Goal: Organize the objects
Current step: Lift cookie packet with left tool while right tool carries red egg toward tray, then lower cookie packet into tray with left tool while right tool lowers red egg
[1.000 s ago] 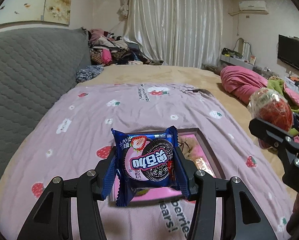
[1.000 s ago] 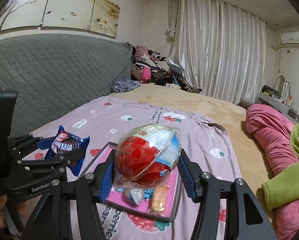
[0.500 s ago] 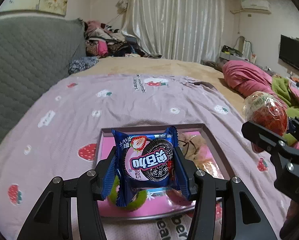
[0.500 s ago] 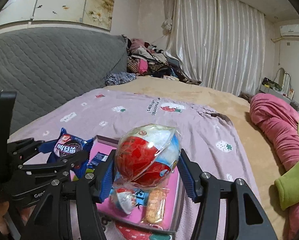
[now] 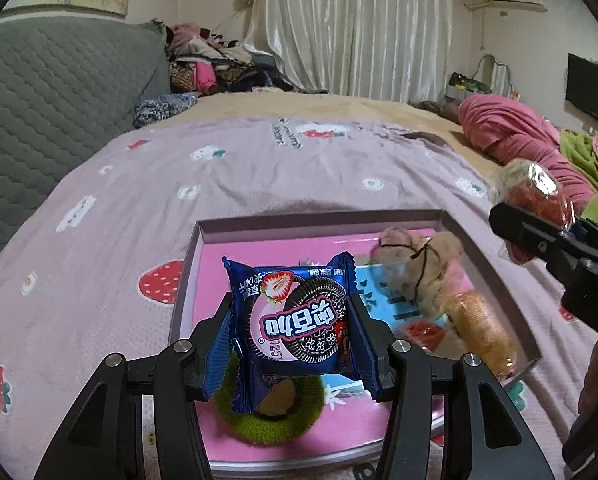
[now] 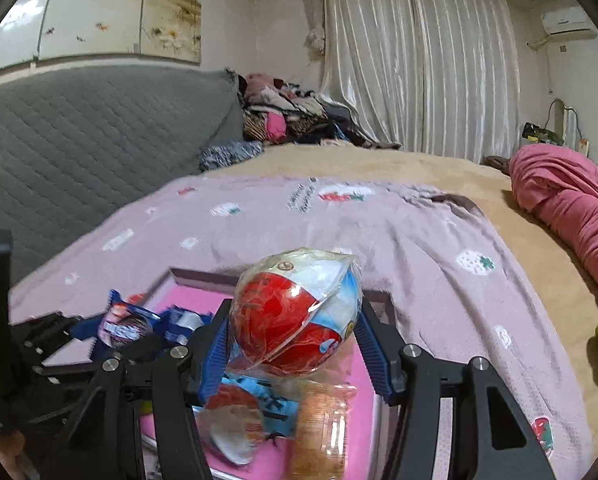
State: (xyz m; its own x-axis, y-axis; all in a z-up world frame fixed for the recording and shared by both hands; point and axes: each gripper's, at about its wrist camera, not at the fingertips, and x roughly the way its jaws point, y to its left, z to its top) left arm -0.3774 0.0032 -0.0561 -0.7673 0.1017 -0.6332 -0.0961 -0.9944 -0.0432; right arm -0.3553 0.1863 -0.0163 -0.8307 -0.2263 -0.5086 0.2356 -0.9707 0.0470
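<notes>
Two grippers, both loaded, hung over the pink tray. Left gripper clamped a blue cookie packet — upright, face to camera, print upside down. Right gripper clamped a wrapped red-and-white egg — long axis tilted up to the right.

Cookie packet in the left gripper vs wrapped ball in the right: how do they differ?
Shape: the cookie packet is flat with crimped ends; the wrapped ball is round.
Colour: the packet is dark blue foil with a strawberry and cookie picture; the ball is red and white under clear film.
Shared: each is clamped between a gripper's jaws, left gripper, right gripper, above the pink tray.
</notes>
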